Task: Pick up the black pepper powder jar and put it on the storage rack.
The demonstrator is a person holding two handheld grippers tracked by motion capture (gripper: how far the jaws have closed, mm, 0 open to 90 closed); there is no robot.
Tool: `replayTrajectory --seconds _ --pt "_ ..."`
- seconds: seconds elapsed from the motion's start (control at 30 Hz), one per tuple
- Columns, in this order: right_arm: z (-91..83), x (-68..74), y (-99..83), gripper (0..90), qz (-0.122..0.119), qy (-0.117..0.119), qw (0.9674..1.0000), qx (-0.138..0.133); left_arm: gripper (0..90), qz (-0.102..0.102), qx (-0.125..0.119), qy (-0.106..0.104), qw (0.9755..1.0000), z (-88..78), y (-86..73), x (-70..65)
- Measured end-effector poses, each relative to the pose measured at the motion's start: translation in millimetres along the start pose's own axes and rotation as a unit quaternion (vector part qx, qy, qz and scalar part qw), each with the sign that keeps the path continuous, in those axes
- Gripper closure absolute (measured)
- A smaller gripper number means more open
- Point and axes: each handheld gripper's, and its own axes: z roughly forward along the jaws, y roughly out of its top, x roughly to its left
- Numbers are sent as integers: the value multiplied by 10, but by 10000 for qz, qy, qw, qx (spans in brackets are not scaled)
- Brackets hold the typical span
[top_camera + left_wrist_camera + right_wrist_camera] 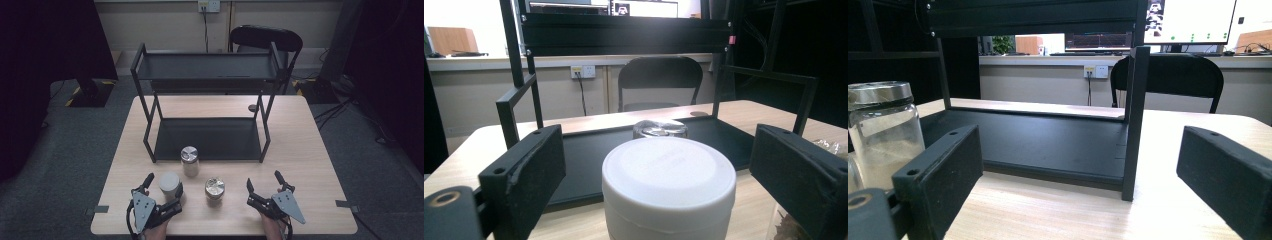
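Note:
A white-lidded jar (169,184) stands near the table's front left, between the jaws of my left gripper (164,184). In the left gripper view the white-lidded jar (668,172) fills the middle, with a gap between it and the pad on each side, so my left gripper (659,145) is open around it. Two more jars stand close by: a metal-lidded glass jar (189,160) before the rack and a jar with a crinkled silvery top (214,188). My right gripper (262,180) rests at the front right, open, with nothing between its pads (1233,175).
A black two-tier rack (165,135) stands mid-table, its lower tray bare and its upper shelf (205,66) above. A black chair (266,37) stands behind the table. Bare wood lies to the right of the rack. The metal-lidded jar (880,135) is left of my right gripper.

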Motion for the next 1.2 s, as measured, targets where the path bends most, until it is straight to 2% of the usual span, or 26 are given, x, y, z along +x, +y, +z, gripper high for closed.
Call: replayTrajectory --seconds 0.37,0.73,0.93,1.2 --pt "0 1 0 33 -12 3 10000 1 116 -85 132 -78 9998 14 -33 22" --pt "1 1 1 33 -11 4 10000 2 198 -77 327 -230 9992 63 -64 67" --pt "0 2 0 33 -15 1 10000 2 235 -65 441 -274 9986 85 -71 88" --pt "0 5 0 33 -23 -4 10000 1 267 -149 513 -277 9982 97 -104 97"
